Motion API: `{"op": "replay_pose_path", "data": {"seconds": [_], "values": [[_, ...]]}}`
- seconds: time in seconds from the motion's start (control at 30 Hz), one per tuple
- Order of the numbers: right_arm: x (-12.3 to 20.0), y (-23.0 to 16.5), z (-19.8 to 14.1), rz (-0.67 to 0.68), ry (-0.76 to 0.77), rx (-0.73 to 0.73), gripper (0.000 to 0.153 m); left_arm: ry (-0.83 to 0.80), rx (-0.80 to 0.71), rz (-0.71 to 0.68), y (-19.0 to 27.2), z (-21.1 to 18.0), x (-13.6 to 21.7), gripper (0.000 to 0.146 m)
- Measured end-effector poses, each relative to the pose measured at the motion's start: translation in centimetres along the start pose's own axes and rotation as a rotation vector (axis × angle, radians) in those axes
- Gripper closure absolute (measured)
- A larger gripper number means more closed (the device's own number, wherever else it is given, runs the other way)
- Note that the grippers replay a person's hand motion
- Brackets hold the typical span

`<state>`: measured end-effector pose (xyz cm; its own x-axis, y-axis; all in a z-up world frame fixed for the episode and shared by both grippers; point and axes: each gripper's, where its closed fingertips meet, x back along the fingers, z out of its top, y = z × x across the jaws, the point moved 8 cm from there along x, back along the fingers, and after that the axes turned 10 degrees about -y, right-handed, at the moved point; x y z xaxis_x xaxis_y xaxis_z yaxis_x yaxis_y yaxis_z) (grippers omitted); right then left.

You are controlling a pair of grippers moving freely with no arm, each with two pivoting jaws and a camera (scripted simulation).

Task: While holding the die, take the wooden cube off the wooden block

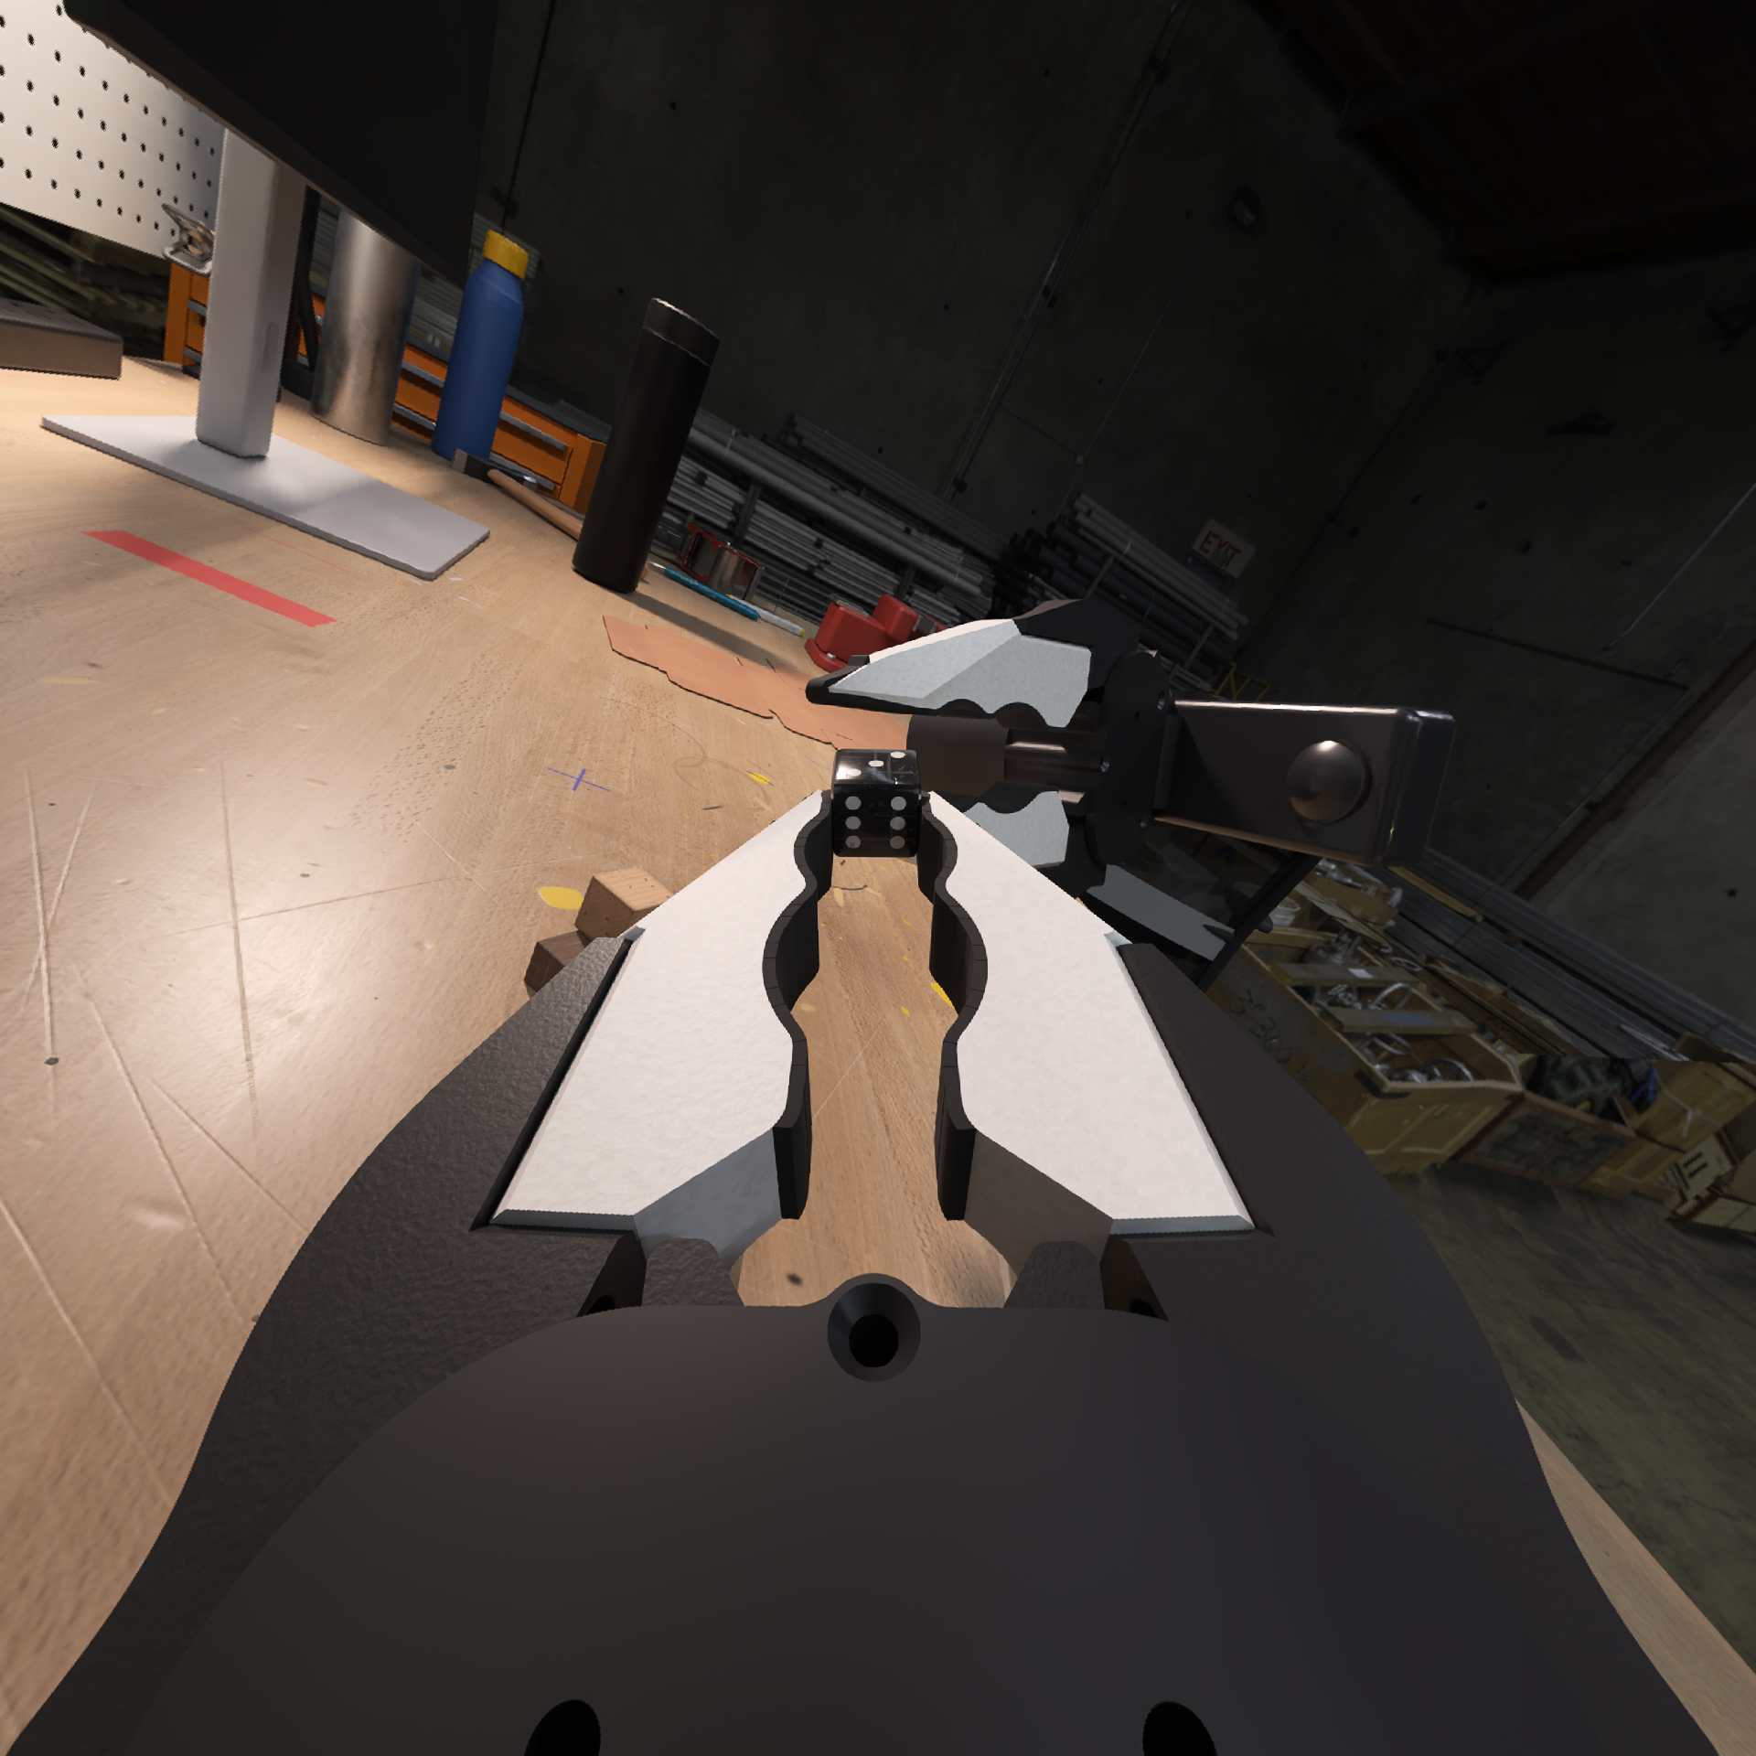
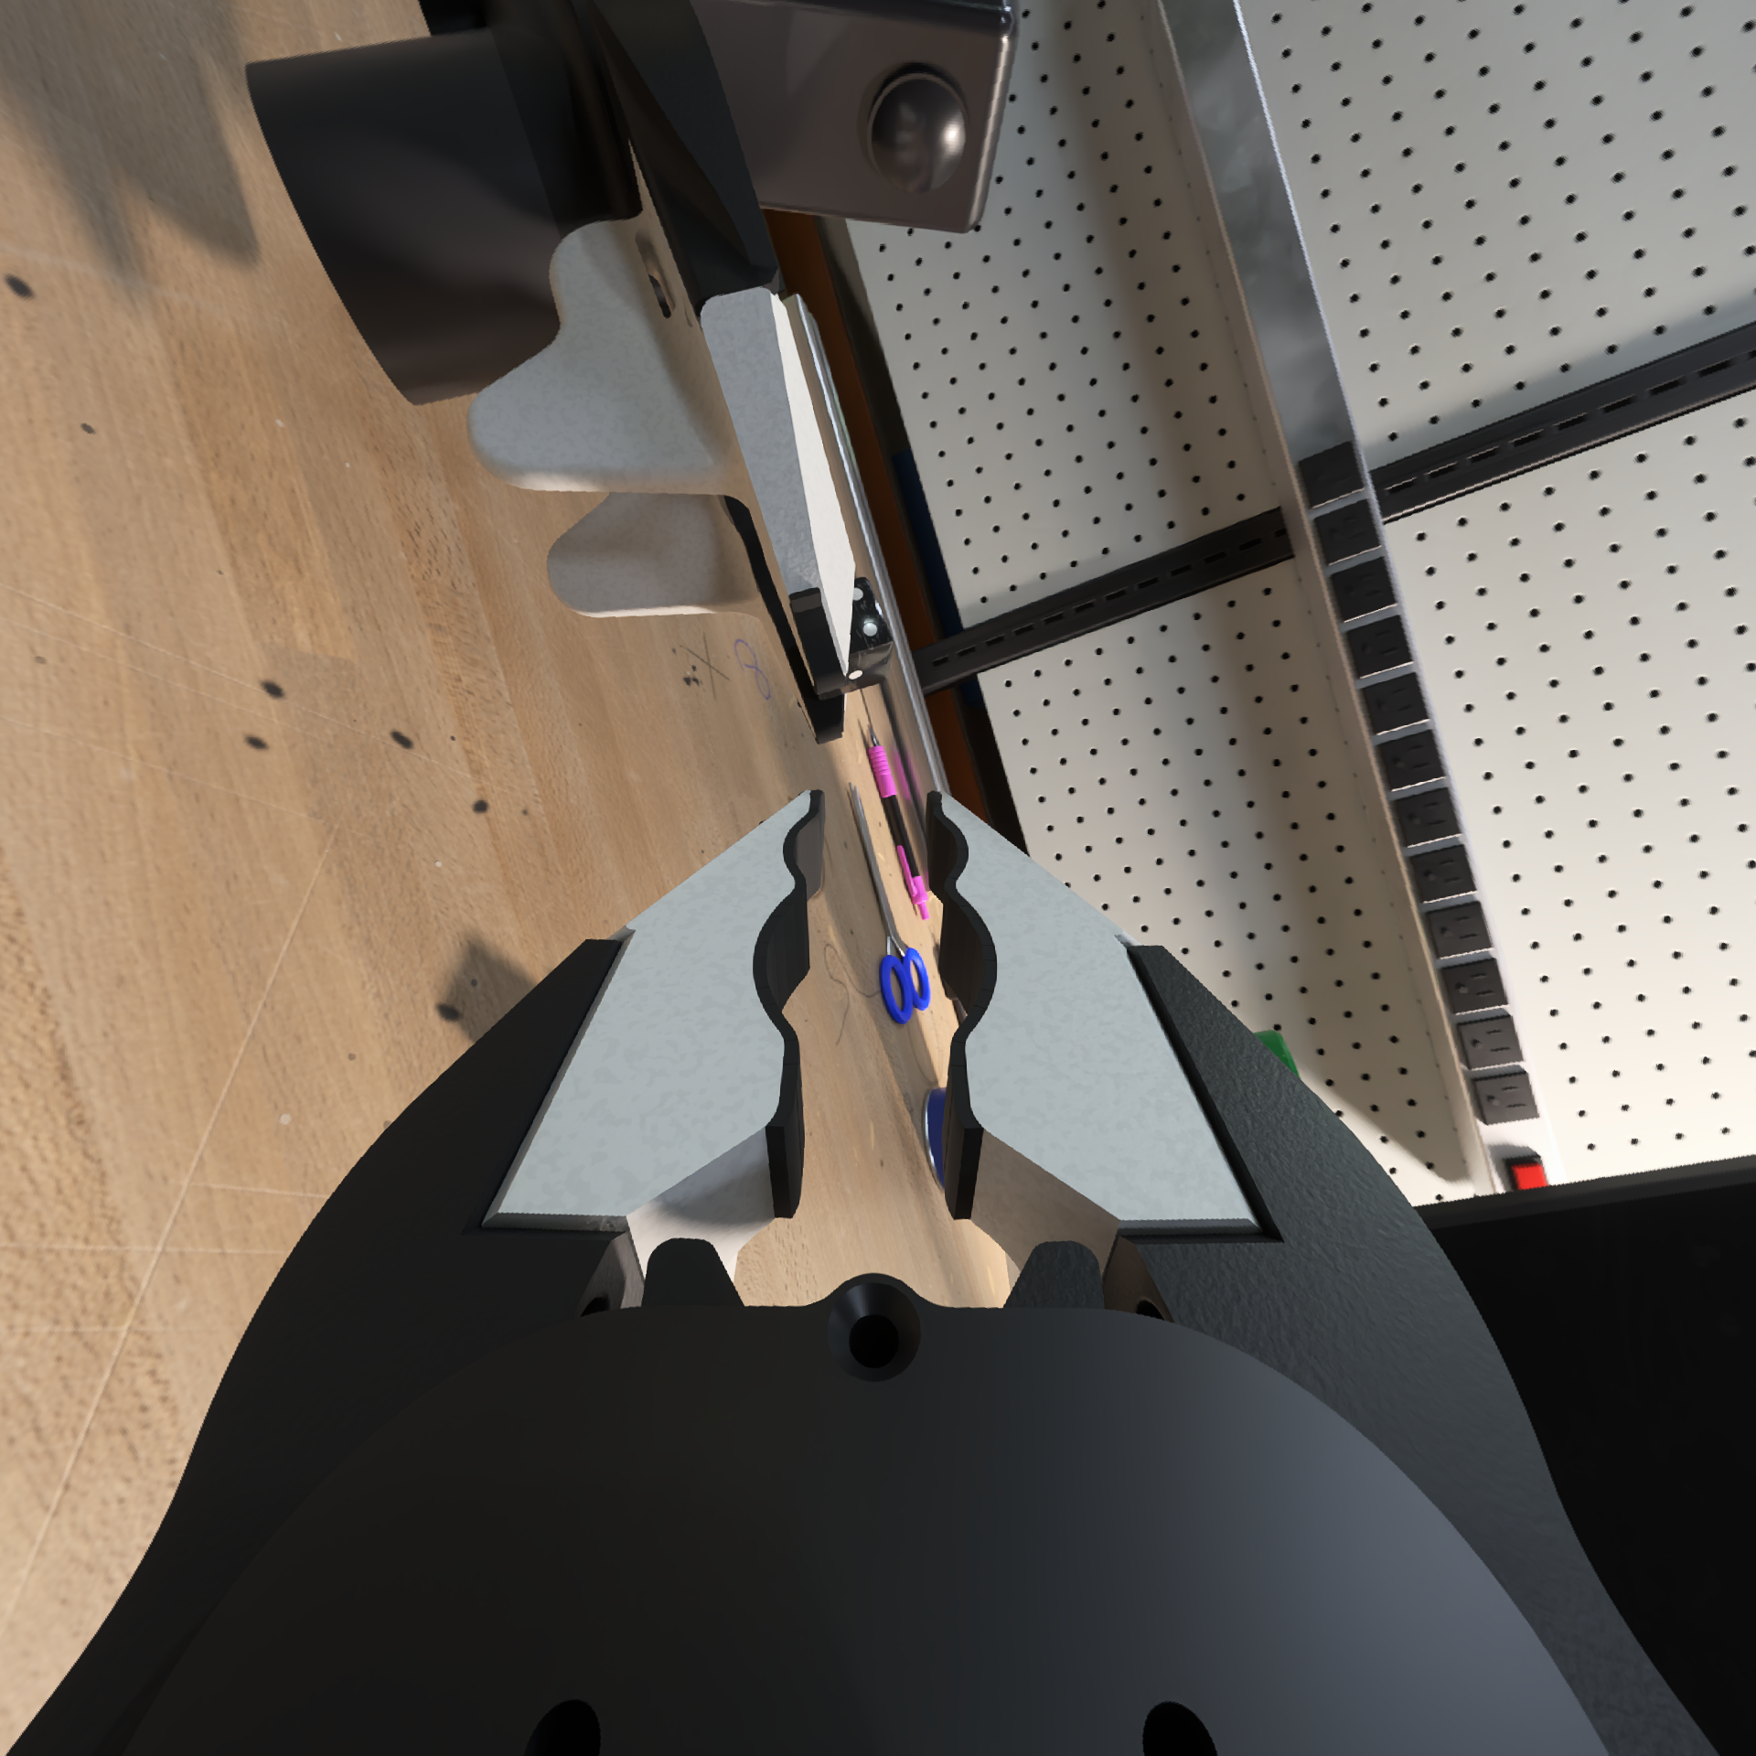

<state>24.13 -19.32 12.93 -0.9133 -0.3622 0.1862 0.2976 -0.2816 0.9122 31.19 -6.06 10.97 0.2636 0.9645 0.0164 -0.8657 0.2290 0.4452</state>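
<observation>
My left gripper [image 1: 874,808] is shut on a black die with white pips [image 1: 874,819], held at the fingertips above the wooden table [image 1: 285,855]. A light wooden cube [image 1: 622,901] sits on a darker wooden block [image 1: 554,958] just left of my left finger, which partly hides both. My right gripper [image 1: 912,732] comes in from the right close behind the die. In the right wrist view its fingers [image 2: 874,808] are apart and empty. That view also shows the left gripper [image 2: 846,670] with the die [image 2: 867,620]. The cube and block are hidden there.
A monitor stand [image 1: 257,475], steel cylinder [image 1: 366,333], blue bottle [image 1: 485,352] and black flask [image 1: 646,447] stand at the back left. Flat cardboard [image 1: 722,665] lies behind the grippers. Blue-handled scissors [image 2: 903,983] and a pink pen [image 2: 893,817] lie by the pegboard [image 2: 1235,475].
</observation>
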Motion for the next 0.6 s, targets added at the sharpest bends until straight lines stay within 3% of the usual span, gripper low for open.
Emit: {"op": "replay_pose_path", "data": {"seconds": [0.2,0.3,0.43,0.5,0.6], "values": [[0.0,0.2,-0.3,0.015,0.041,-0.033,0.129,-0.002,-0.001,-0.001,0.0,0.0,-0.1,0.13],[0.3,0.6,-0.4,0.012,0.063,-0.055,0.119,-0.001,0.001,0.006,-0.1,0.0,0.0,0.13],[0.9,0.4,-0.9,0.058,0.084,0.024,0.112,-0.002,-0.011,0.043,-0.3,0.0,0.1,0.13],[1.3,0.8,-2.2,0.148,0.054,-0.007,0.11,0.0,-0.031,0.09,-0.5,0.0,0.3,0.13],[2.0,1.4,-5.1,0.478,-0.026,-0.291,0.115,0.008,-0.087,0.167,-0.5,0.2,0.6,0.13]]}}
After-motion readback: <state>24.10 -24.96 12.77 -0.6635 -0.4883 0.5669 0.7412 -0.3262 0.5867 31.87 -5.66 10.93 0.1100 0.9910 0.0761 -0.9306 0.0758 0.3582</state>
